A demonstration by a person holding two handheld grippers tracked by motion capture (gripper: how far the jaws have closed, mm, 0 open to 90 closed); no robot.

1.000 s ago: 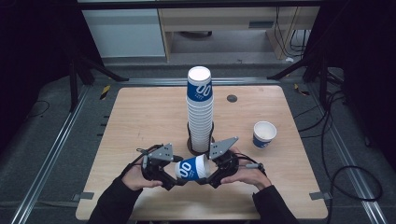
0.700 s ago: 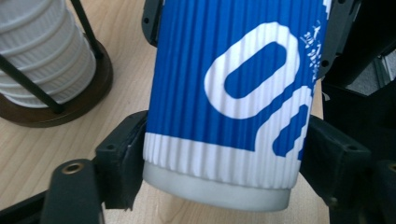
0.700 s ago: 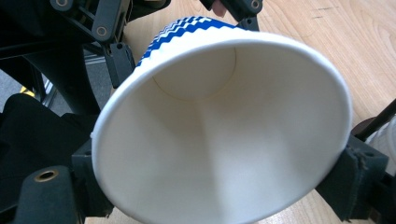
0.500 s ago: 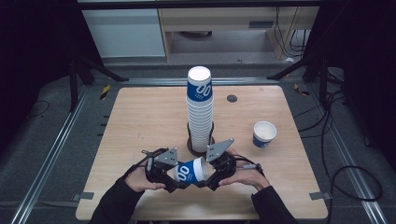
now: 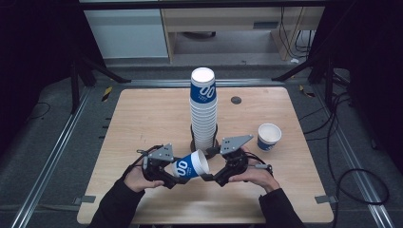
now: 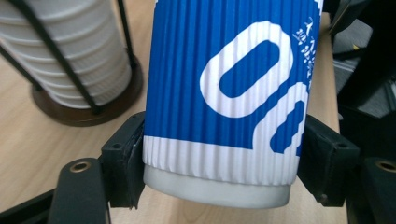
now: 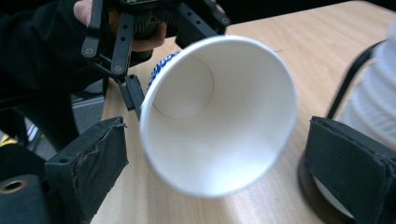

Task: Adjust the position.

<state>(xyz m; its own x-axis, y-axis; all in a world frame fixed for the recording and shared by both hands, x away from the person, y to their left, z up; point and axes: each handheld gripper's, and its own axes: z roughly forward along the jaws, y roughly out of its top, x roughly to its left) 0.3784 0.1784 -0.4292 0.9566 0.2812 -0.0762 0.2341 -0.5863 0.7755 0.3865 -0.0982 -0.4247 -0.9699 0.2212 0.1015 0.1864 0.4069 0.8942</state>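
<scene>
A blue ribbed paper cup (image 5: 190, 166) with white markings lies on its side between the two grippers, near the table's front edge. My left gripper (image 5: 177, 172) is shut on its base end; in the left gripper view both pads press the cup (image 6: 224, 84) just above its white bottom rim. Those jaws have just been closing on it. My right gripper (image 5: 209, 171) faces the cup's open mouth (image 7: 219, 112). Its jaws have just been opening, and its pads (image 7: 93, 158) stand clear of the rim on both sides.
A tall stack of matching cups (image 5: 203, 109) stands in a wire holder with a dark round base (image 5: 204, 145) just behind the grippers. A single upright cup (image 5: 269, 137) sits at the right. The wooden table (image 5: 138, 118) has a small dark disc (image 5: 236, 100) behind.
The left jaws have closed onto the cup's base and the right jaws have spread away from its rim. Both hands stay in nearly the same place.
</scene>
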